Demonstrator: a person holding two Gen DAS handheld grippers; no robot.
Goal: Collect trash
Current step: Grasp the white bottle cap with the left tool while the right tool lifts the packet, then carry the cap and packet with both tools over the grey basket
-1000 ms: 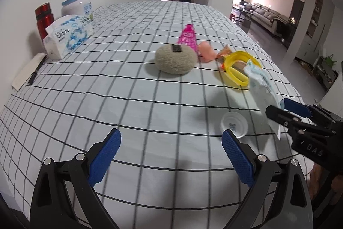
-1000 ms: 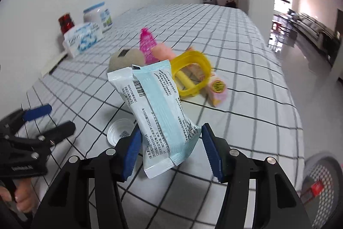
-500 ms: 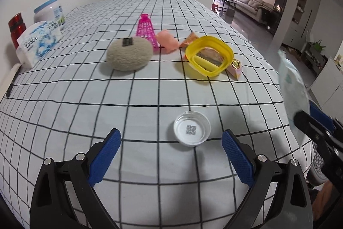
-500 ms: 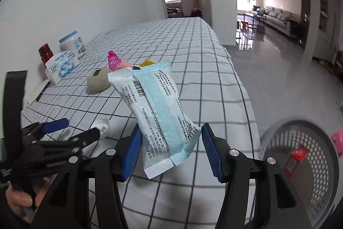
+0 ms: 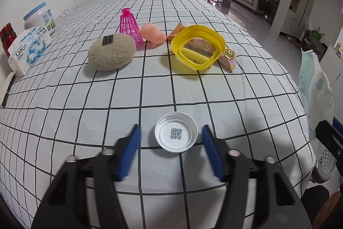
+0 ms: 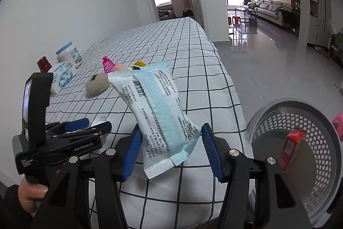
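Since a second ago: left gripper (image 5: 171,146) went from wide open and short of the white cap (image 5: 176,135) to straddling it, and the right gripper (image 6: 169,148) swung the pale blue packet (image 6: 157,115) off the surface toward the grey perforated basket (image 6: 321,192), which wasn't in its view before

Left: fingers (image 5: 130,149) closing, cap sits between them open side up on the checked surface (image 5: 150,89), pads not yet touching its rim. Small gap each side. The low, steep approach looks chosen because the cap is shallow and there's little wall to catch

Right: fingers (image 6: 209,148) pinching the packet near its lower end, so most of it sticks up ahead of the gripper. Probably deliberate, frees the long end to drop clear once over the bin. Packet is in the air over the surface's near corner, basket is beside it on the floor, not yet under it

Basket already has a red box (image 6: 291,148) in it, so it's the collection point

Rest of the pile is far from both grippers: yellow container (image 5: 198,46) with wrappers in and around it, pink shuttlecock (image 5: 129,28), peach lump (image 5: 153,34), beige pouch (image 5: 111,52). Some may not be trash; tissue pack (image 5: 27,47) and jars by the wall look like keepers
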